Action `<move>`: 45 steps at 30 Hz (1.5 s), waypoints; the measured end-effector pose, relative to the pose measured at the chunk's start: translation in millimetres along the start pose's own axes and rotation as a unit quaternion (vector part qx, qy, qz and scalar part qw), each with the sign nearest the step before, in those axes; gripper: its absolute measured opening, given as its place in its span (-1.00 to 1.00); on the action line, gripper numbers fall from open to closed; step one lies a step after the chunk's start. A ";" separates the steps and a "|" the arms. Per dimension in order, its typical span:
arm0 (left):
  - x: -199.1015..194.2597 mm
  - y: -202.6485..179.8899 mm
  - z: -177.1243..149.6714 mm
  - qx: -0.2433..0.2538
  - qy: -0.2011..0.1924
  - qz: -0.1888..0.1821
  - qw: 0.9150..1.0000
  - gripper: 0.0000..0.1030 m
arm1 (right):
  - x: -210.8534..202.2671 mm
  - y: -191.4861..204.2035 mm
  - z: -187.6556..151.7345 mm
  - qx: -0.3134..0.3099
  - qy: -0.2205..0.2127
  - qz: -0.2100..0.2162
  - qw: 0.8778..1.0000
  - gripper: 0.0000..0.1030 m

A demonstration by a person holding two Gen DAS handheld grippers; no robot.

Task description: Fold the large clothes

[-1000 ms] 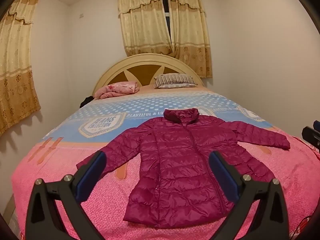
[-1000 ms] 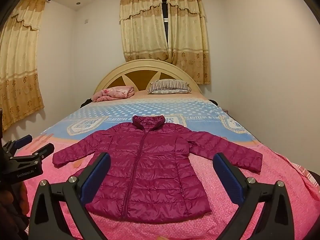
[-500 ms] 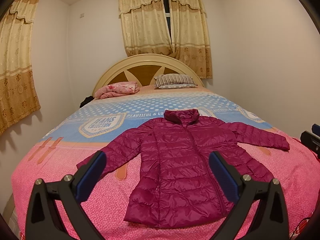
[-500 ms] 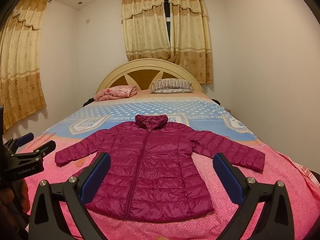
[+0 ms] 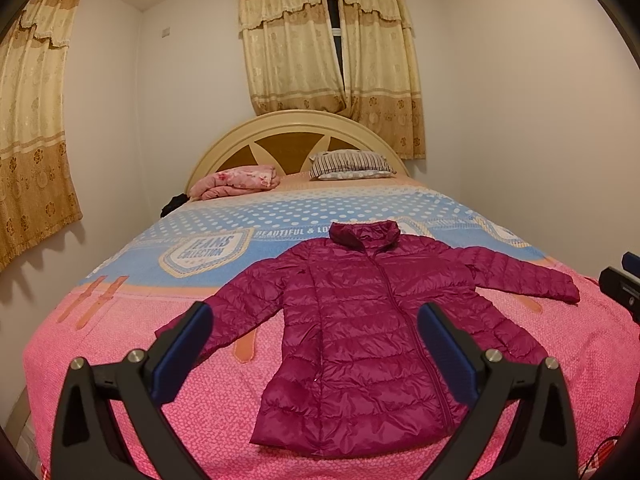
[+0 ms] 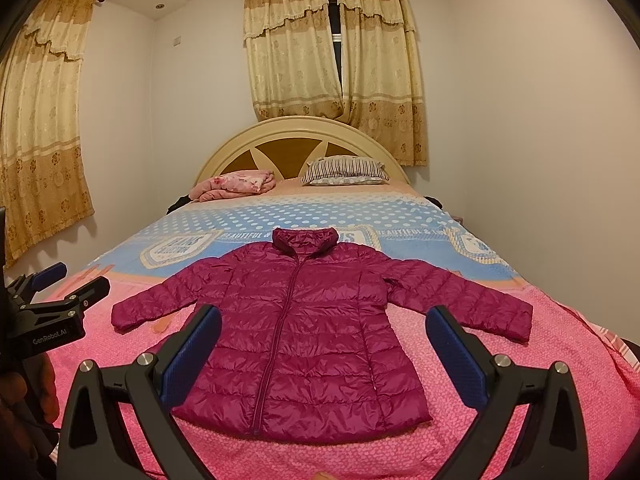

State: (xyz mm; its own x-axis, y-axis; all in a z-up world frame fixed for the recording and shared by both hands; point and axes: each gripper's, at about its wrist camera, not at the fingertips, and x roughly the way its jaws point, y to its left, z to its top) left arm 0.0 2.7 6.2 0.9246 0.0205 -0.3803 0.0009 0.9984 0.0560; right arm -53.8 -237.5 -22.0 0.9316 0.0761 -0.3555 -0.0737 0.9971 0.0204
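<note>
Magenta puffer jacket (image 5: 360, 328) lies unfolded on the bed (image 5: 120, 360).
Left tongs (image 5: 316, 348) and right tongs (image 6: 324, 346) hover spread at 6 o'clock, empty.

A bed (image 5: 120, 320) fills the room, its cover pink near the foot and blue with white dots farther up, printed with a badge (image 5: 206, 252). An arched cream headboard (image 6: 300, 136) stands against the back wall. Before it a striped pillow (image 6: 344, 170) lies right of centre, and a folded pink blanket (image 5: 236, 182) lies to its left. Yellow curtains (image 5: 332, 40) hang above the headboard, parted by a narrow gap. Another curtain (image 6: 40, 120) covers the left wall. Something dark (image 5: 174, 204) sits at the bed's left edge, too small to identify.
</note>
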 end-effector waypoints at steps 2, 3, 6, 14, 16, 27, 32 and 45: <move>-0.5 0.3 0.3 -0.001 -0.001 0.000 1.000 1.00 | 1.7 1.0 -1.2 0.000 0.001 0.001 1.000 0.98; -0.3 0.3 0.2 -0.001 -0.001 -0.001 1.000 1.00 | 2.3 0.3 -2.0 0.000 0.000 0.002 1.000 0.98; -0.2 0.3 0.6 -0.001 0.000 0.000 1.000 1.00 | 2.7 0.8 -2.6 -0.001 0.000 0.003 1.000 0.98; -0.4 0.5 0.5 0.000 -0.001 0.000 1.000 1.00 | 2.9 3.5 -4.1 -0.001 0.002 0.006 1.000 0.98; -0.5 0.8 0.5 0.000 -0.001 0.000 1.000 1.00 | 2.2 2.9 -4.0 -0.001 0.002 0.007 1.000 0.98; -0.6 0.1 -0.1 0.000 -0.001 0.001 1.000 1.00 | 2.6 2.4 -5.6 -0.002 0.002 0.010 1.000 0.98; -1.0 0.6 1.0 0.001 -0.001 0.001 1.000 1.00 | 2.0 4.0 -6.1 -0.002 0.003 0.011 1.000 0.98; -0.1 3.6 3.4 0.000 0.005 0.001 1.000 1.00 | 8.5 1.2 -9.4 -0.003 0.013 0.017 1.000 0.98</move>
State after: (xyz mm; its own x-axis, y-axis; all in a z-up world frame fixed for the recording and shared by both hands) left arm 1.2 6.1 9.5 0.9211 0.0233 -0.3887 -0.0017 0.9984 0.0560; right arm -49.4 -235.7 -33.8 0.9192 0.1087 -0.3786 -0.1062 0.9940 0.0276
